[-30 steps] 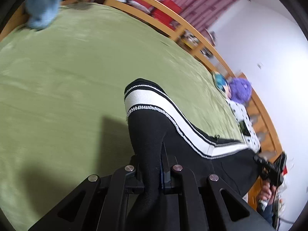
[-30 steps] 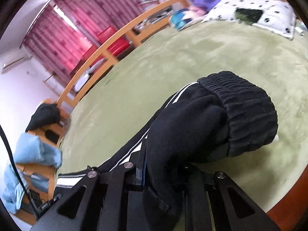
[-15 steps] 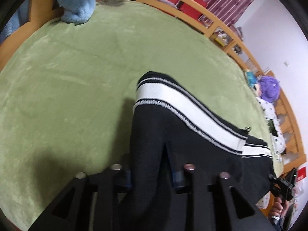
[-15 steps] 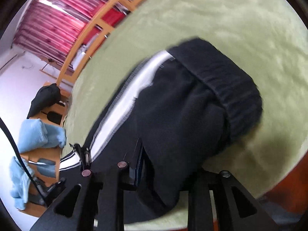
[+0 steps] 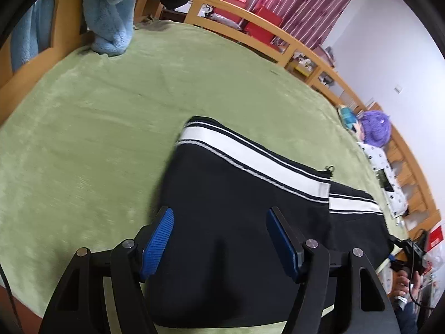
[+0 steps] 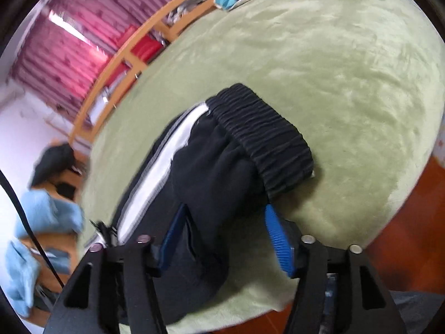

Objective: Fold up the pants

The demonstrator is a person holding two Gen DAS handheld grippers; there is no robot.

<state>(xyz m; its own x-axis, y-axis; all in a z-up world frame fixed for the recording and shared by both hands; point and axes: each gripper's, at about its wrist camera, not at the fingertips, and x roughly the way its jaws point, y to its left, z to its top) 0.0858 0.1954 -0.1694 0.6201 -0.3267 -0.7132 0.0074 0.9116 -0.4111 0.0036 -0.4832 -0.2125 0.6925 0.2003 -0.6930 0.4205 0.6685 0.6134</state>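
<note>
Black pants (image 5: 236,194) with a white side stripe lie folded on the green blanket (image 5: 97,128). My left gripper (image 5: 221,214) is open just above the folded leg end, its blue pads (image 5: 158,239) apart on either side of the cloth. In the right wrist view the pants (image 6: 222,167) show their ribbed elastic waistband (image 6: 267,142). My right gripper (image 6: 225,218) is open over the cloth near the waistband, and nothing is held.
A wooden bed rail (image 5: 278,36) runs along the far side. Blue towels (image 5: 111,14) hang at the far left corner. A purple plush (image 5: 375,128) and a spotted pillow (image 5: 386,178) lie at the right. The bed's front edge and red floor (image 6: 417,222) are close.
Both grippers have opened and let go of the pants, which have dropped flat onto the blanket. Both grippers have drawn back a little.
</note>
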